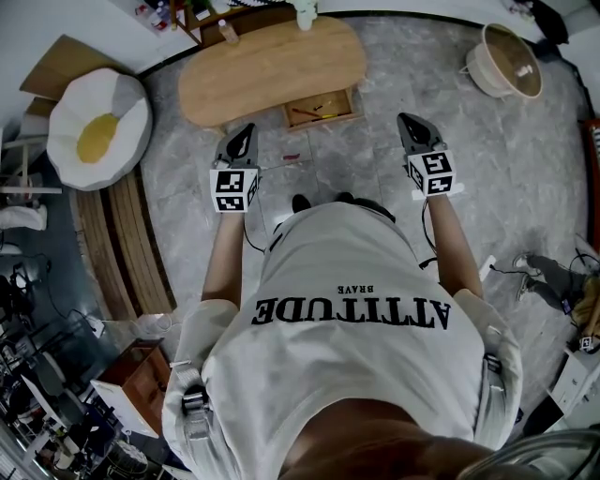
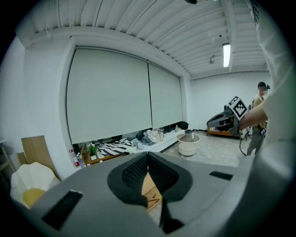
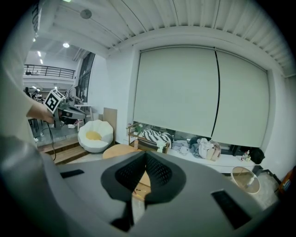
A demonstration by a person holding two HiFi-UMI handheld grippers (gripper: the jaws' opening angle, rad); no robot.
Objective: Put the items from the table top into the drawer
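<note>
The oval wooden table [image 1: 272, 70] stands ahead of me, with a small bottle [image 1: 228, 31] and a white object [image 1: 307, 14] at its far edge. Its drawer [image 1: 322, 108] is pulled open toward me, and a few thin pen-like items lie inside. My left gripper [image 1: 246, 129] and right gripper [image 1: 405, 119] hover over the floor short of the table, either side of the drawer. Both are shut and hold nothing. In the left gripper view the closed left gripper [image 2: 148, 159] frames the drawer [image 2: 155, 198]. In the right gripper view the right gripper [image 3: 145, 157] points at the table [image 3: 119, 150].
A small dark object [image 1: 292, 157] lies on the grey floor in front of the drawer. An egg-shaped cushion [image 1: 98, 127] sits to the left beside wooden steps. A round basket [image 1: 506, 61] stands at the far right. Cluttered low shelves [image 3: 185, 147] run along the wall.
</note>
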